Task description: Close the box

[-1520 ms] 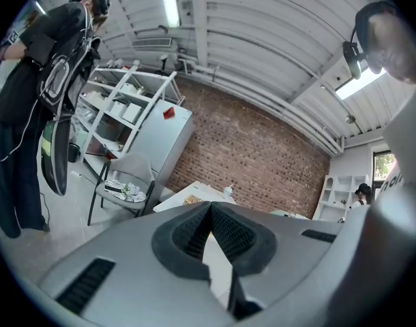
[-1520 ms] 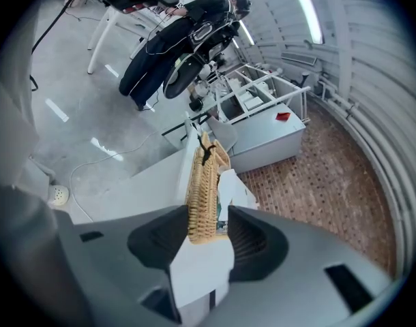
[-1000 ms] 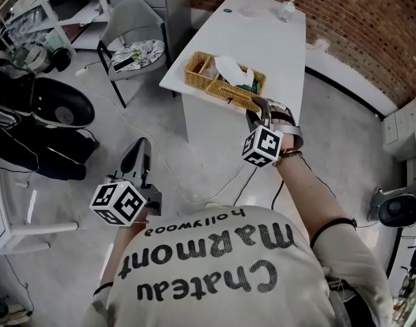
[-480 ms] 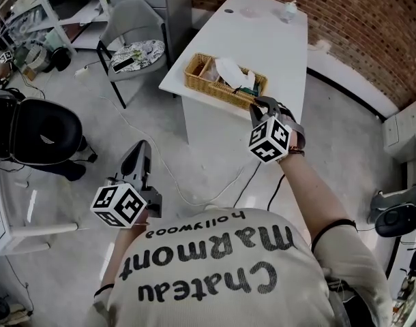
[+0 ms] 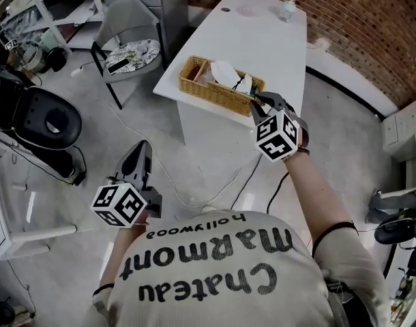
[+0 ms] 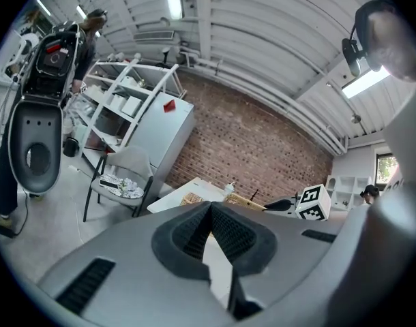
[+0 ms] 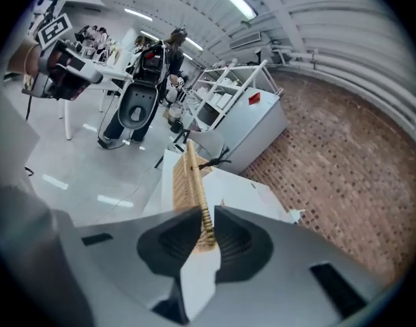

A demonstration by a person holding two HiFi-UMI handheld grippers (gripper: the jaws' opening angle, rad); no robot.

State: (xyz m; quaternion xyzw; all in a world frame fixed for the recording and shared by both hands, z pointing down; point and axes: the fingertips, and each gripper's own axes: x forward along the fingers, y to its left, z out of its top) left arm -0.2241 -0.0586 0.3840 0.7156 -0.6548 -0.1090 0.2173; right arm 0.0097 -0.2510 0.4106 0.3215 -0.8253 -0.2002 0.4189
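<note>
Right gripper's [image 7: 206, 216] fingers [image 7: 242, 240] just closed on wicker lid [image 7: 192, 182].

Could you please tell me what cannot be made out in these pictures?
- Wicker box contents: head view, too small; only white shapes show.
- Box's near corner: head view, behind the right gripper, whose jaws have just closed on the wicker lid.
- Lid's faces: right gripper view, seen edge-on.
</note>
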